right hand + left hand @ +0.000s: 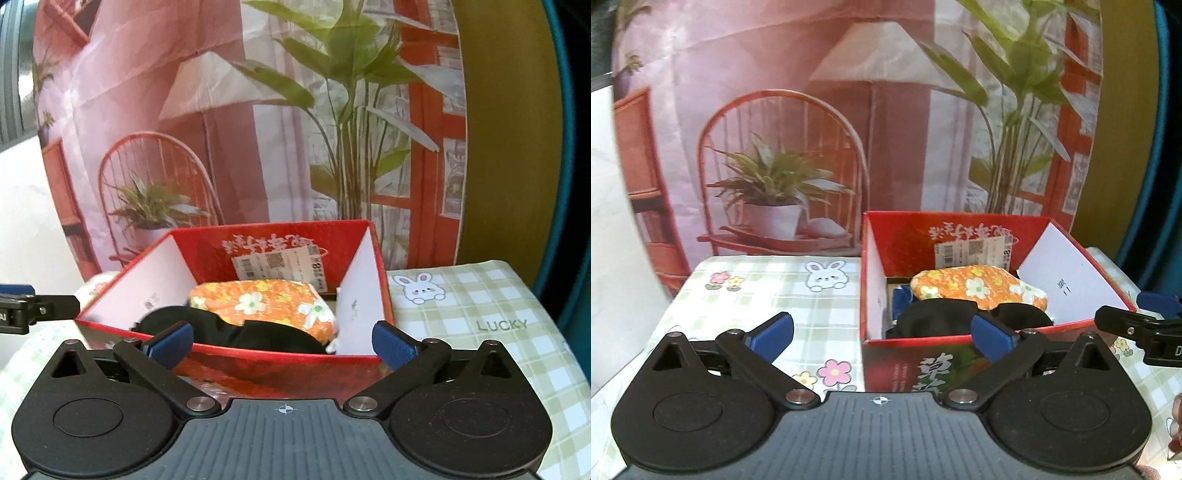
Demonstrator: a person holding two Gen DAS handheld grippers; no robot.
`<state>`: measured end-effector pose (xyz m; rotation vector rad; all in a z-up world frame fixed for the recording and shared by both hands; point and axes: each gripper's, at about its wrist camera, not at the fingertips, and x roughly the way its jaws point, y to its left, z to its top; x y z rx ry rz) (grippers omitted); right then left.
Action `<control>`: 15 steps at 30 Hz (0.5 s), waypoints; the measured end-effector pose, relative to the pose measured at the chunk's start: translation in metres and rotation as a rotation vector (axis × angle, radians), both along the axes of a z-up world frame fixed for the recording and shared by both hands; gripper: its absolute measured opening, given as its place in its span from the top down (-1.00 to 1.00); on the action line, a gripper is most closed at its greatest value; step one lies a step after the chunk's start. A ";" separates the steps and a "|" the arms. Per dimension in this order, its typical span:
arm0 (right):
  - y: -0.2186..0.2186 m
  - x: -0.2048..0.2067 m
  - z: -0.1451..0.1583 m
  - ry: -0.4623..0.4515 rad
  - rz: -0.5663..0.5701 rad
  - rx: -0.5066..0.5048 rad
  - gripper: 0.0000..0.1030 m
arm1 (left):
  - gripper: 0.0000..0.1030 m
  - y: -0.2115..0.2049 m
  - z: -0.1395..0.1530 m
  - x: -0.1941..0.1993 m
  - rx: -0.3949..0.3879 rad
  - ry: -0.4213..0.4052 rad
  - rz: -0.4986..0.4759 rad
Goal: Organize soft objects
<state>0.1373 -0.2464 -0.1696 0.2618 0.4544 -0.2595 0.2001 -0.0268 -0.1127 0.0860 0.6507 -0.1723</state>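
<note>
A red cardboard box (923, 354) stands open on the table; it also shows in the right wrist view (280, 360). Inside lie an orange flowered soft bundle (975, 286) (266, 302), a black soft cloth (938, 317) (236, 328) and a bit of blue fabric (901, 299). My left gripper (882, 338) is open and empty, just in front of the box's near left corner. My right gripper (282, 345) is open and empty at the box's near wall. The right gripper's tip shows at the right edge of the left wrist view (1137, 325).
A green checked tablecloth (768, 288) with rabbits and flowers covers the table, also to the right of the box (480, 317). A printed backdrop (812, 129) of a chair, lamp and plants hangs right behind the table.
</note>
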 end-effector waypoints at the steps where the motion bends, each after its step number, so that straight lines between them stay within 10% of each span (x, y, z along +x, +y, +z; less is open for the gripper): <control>1: 0.001 -0.003 0.001 -0.008 0.001 0.006 -0.99 | -1.00 0.002 0.002 -0.004 -0.004 -0.009 0.004; 15: 0.029 -0.050 -0.007 0.038 -0.030 0.068 -0.99 | -1.00 0.013 0.001 -0.066 0.021 -0.031 0.042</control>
